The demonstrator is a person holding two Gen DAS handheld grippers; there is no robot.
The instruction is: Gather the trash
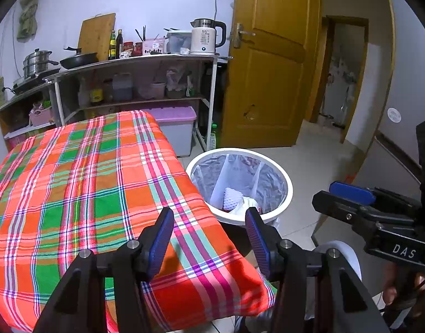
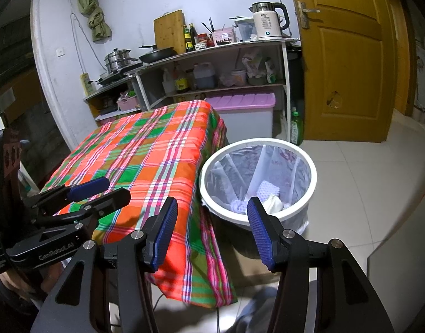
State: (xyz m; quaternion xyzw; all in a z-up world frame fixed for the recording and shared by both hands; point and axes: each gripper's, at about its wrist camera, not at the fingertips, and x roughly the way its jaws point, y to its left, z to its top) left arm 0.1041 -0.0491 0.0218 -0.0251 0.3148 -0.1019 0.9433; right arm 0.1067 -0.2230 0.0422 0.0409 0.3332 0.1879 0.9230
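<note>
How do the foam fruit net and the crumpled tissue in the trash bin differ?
The foam fruit net has a regular mesh texture and holds a blocky shape; the crumpled tissue is smooth and shapeless. The foam fruit net lies farther back in the trash bin; the crumpled tissue sits in front of it, toward the camera. Both are white and rest at the bottom of the lined bin, and neither open claw holds anything.

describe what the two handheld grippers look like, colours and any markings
Both are matte black angular frames with silver round bolts. The left gripper and the right gripper each carry two fingers faced with ribbed dark-blue pads. White lettering reads "DAS" on the right one's body and "GenRobot.AI" on the left's.
</note>
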